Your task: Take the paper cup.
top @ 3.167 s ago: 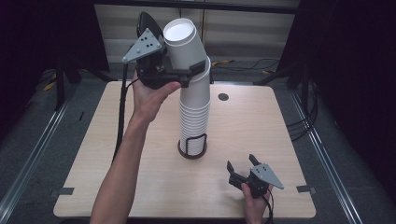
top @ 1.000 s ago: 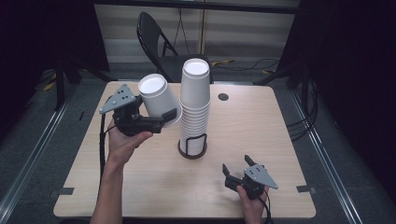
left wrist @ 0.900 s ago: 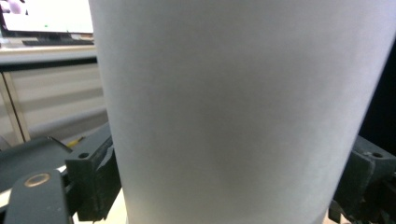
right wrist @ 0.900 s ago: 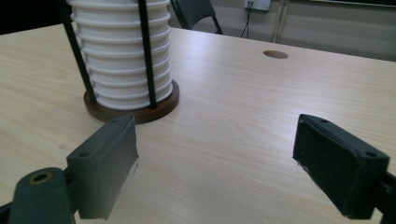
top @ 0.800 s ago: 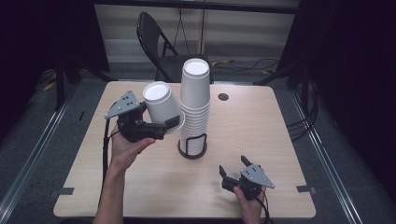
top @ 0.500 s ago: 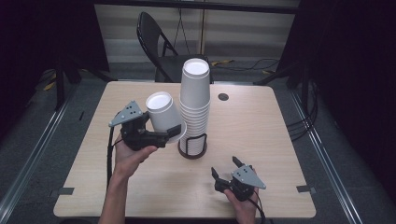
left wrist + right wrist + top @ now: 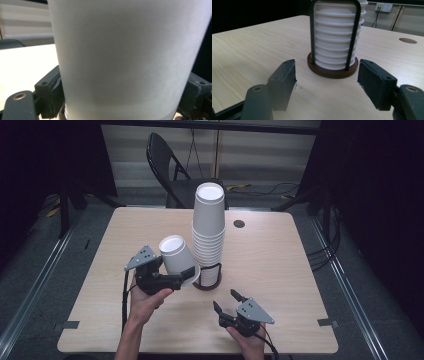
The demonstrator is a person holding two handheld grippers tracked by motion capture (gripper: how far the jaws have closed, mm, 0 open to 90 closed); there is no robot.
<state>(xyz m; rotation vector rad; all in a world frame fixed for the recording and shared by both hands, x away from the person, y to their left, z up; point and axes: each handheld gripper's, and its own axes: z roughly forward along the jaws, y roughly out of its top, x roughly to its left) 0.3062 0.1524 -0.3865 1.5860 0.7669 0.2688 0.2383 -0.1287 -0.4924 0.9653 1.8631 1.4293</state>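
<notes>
Paper cup (image 7: 176, 258): inverted, tilted, pinched in left claw (image 7: 172, 279) just beside the cup stack (image 7: 207, 232) in its wire holder (image 7: 207, 275). Right claw (image 7: 231, 306): spread, empty, near holder base. Advice: level cup before setting on surface (image 7: 280, 260).

One white paper cup (image 7: 177, 257), upside down and tilted, sits just left of the tall stack of cups (image 7: 208, 232), which stands upright in its dark round holder (image 7: 214, 279).
</notes>
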